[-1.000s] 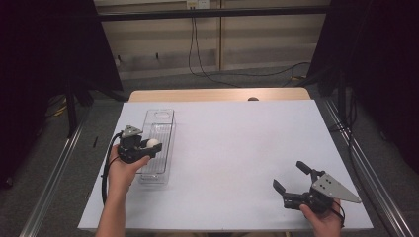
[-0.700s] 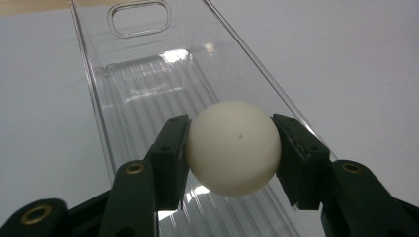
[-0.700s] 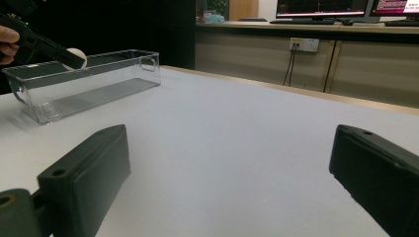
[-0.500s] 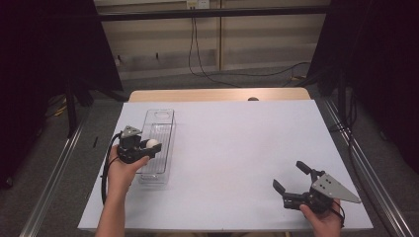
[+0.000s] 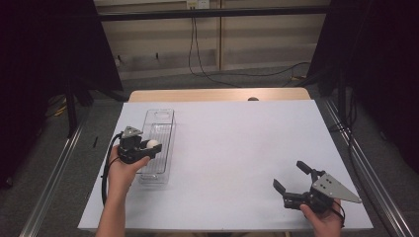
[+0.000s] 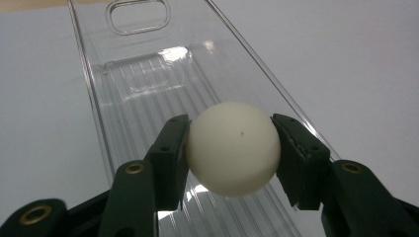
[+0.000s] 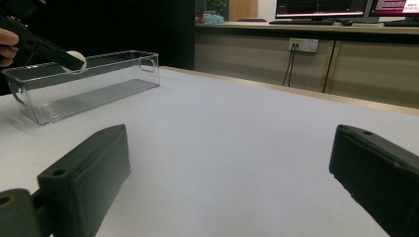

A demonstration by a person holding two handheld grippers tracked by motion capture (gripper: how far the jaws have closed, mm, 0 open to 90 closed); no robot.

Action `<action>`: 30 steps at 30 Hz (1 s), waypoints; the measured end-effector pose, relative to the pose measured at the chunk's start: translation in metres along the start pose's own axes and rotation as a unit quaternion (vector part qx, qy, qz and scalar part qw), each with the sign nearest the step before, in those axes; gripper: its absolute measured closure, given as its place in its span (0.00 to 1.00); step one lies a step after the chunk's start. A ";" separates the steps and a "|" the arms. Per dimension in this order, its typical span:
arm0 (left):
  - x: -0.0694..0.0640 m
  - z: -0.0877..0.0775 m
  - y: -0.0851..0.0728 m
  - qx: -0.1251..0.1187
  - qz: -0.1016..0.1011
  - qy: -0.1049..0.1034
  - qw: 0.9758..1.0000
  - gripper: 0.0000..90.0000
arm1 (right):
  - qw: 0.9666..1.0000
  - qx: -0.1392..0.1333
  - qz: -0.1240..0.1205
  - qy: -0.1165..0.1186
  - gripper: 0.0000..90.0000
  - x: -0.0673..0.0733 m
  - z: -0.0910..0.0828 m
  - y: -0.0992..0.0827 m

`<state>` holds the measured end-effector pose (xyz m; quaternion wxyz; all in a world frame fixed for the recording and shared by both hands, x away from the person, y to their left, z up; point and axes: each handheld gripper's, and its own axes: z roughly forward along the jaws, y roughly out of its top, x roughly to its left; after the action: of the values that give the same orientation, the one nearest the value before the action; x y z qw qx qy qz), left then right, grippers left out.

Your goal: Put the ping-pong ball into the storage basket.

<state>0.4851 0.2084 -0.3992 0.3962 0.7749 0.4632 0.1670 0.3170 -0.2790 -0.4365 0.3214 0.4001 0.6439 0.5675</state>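
Nothing moved: left gripper stays clamped on white ball over clear bin; right gripper wide open, empty.

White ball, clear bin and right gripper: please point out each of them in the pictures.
white ball (image 6: 232, 148): left gripper view, middle of its front.
clear bin (image 5: 165, 114): high view, far rim.
right gripper (image 5: 292, 176): high view, midway between its open fingertips.
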 end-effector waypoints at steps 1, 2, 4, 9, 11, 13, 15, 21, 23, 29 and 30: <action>0.000 0.000 0.000 0.000 0.000 -0.001 1.000 0.56 | 1.000 0.001 0.000 0.002 0.02 0.000 0.000 0.000; 0.000 0.000 0.000 -0.001 0.000 0.000 1.000 0.56 | 1.000 0.001 -0.001 0.002 0.02 0.000 0.000 0.000; 0.000 0.000 0.000 -0.001 -0.001 -0.001 1.000 0.56 | 1.000 0.000 -0.004 0.005 0.02 0.001 0.000 0.000; 0.001 0.000 -0.001 0.005 0.002 -0.002 1.000 0.56 | 1.000 0.003 -0.004 0.007 0.02 0.001 0.001 0.000; 0.000 0.001 -0.001 0.001 -0.003 0.001 1.000 0.56 | 1.000 0.004 -0.002 0.007 0.02 0.000 0.000 0.000; 0.000 0.001 -0.002 -0.001 -0.005 0.001 1.000 0.56 | 1.000 0.004 -0.002 0.009 0.02 0.000 0.000 0.000; 0.001 0.000 -0.001 0.001 -0.003 0.001 1.000 0.56 | 1.000 0.002 -0.003 0.007 0.02 0.001 0.001 0.000; 0.001 0.001 -0.002 0.000 -0.004 0.002 1.000 0.56 | 1.000 0.004 -0.002 0.006 0.02 0.000 0.000 0.000; 0.001 0.001 -0.001 -0.002 -0.004 0.001 1.000 0.56 | 1.000 0.004 -0.002 0.008 0.02 0.001 0.000 0.000; 0.001 0.001 -0.001 0.002 0.001 0.003 1.000 0.55 | 1.000 0.003 -0.002 0.007 0.02 0.000 0.001 -0.001; 0.001 0.001 -0.001 0.002 0.003 0.004 1.000 0.54 | 1.000 0.004 -0.001 0.008 0.02 0.000 0.001 0.000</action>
<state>0.4855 0.2089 -0.4009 0.3923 0.7768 0.4624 0.1701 0.3177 -0.2788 -0.4371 0.3152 0.3960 0.6491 0.5679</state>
